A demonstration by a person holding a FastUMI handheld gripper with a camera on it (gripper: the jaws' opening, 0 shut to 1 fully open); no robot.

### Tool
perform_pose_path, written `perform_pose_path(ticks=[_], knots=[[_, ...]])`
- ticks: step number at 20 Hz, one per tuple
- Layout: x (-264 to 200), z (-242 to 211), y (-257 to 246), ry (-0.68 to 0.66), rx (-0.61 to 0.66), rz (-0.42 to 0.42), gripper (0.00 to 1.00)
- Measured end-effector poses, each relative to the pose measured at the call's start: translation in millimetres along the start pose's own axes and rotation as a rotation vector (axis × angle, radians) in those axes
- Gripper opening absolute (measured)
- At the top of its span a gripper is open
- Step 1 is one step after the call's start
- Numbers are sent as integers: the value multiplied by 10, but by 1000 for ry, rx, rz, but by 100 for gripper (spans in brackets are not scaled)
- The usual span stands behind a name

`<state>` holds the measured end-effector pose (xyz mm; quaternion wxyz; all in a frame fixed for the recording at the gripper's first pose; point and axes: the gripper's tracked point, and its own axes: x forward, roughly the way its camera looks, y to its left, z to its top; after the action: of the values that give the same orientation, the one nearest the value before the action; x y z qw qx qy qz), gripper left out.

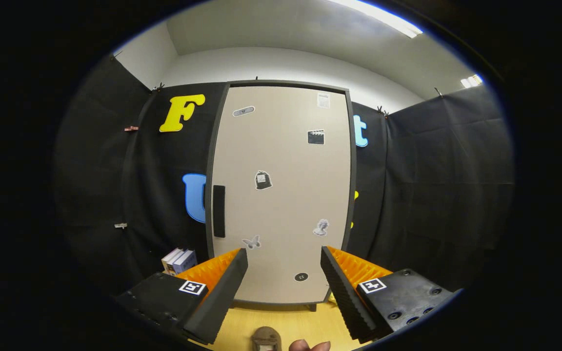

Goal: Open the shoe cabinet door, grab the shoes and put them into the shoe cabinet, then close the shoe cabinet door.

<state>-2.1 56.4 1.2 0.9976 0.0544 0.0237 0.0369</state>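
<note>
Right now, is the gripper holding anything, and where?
Nothing held. The hand-held gripper is open, its fingers empty, facing the closed cabinet door.

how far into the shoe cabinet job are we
Nothing looks done yet: the shoe cabinet door is shut. The gripper is open and empty, facing the door, its handle ahead to the left. A shoe lies on the floor below the fingers. Opening, loading and closing remain.

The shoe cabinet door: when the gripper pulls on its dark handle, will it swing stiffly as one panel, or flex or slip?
The shoe cabinet door looks like a flat rigid panel, so it probably swings as one piece. Its handle is a slim vertical strip near one edge, so it may offer little grip. The gripper, its jaws open, is short of the door and holds nothing.
</note>
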Motion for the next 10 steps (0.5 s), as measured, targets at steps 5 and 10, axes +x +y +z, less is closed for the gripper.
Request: perform_pose_path(ticks=[5, 10], knots=[[322, 102, 424, 8, 70, 40, 97], [794, 176, 926, -8, 60, 90, 98]])
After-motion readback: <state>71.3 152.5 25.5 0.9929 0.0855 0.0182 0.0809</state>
